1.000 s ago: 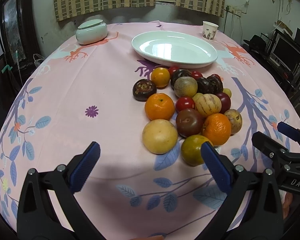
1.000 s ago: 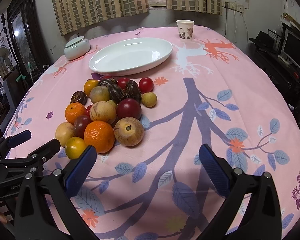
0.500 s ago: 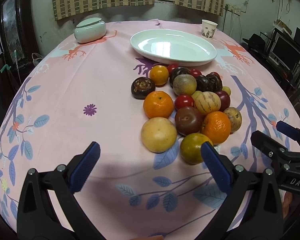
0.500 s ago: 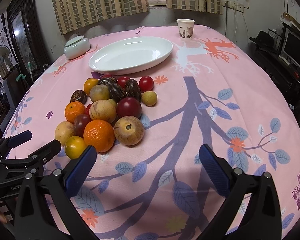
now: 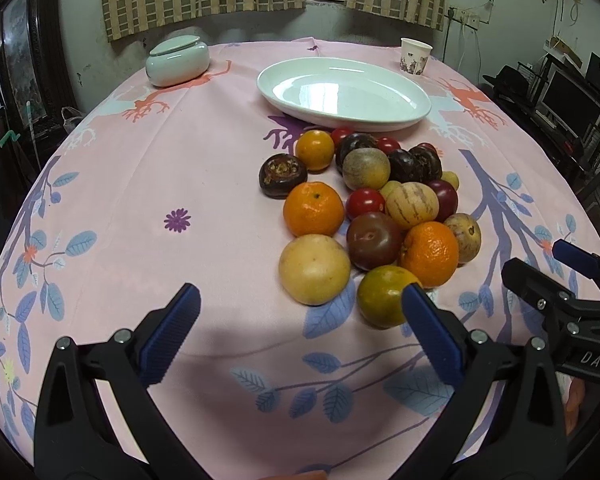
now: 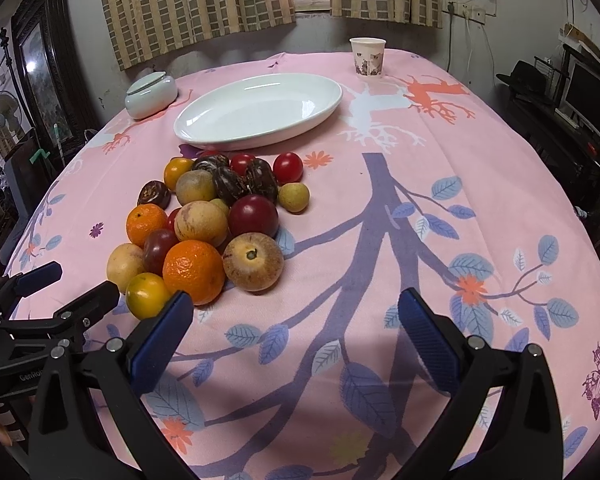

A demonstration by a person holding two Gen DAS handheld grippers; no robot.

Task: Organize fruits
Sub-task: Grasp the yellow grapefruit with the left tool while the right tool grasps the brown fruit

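Several fruits lie heaped on the pink tablecloth [image 5: 140, 208]: oranges [image 5: 314, 209] [image 6: 193, 271], a pale yellow round fruit [image 5: 314, 269], a green-yellow citrus [image 5: 386, 301], dark plums [image 5: 374, 240], red tomatoes [image 6: 288, 167] and a brown speckled fruit [image 6: 253, 261]. Behind the heap stands a white oval plate [image 5: 396, 118] [image 6: 204, 136] with nothing on it. My left gripper [image 5: 300, 334] is open just short of the heap's near edge, nothing between its fingers. My right gripper [image 6: 294, 338] is open over bare cloth, right of the heap.
A pale green lidded pot [image 5: 178, 62] stands at the far left, a paper cup [image 6: 367, 58] at the far right. Each gripper shows at the other view's edge [image 5: 560, 292] [image 6: 40, 300]. Dark furniture and monitors [image 6: 588, 92] stand beyond the table's right edge.
Both grippers have crept slightly forward toward the fruit heap, so the fruits sit a little lower in view. Both stayed open and no fruit moved.
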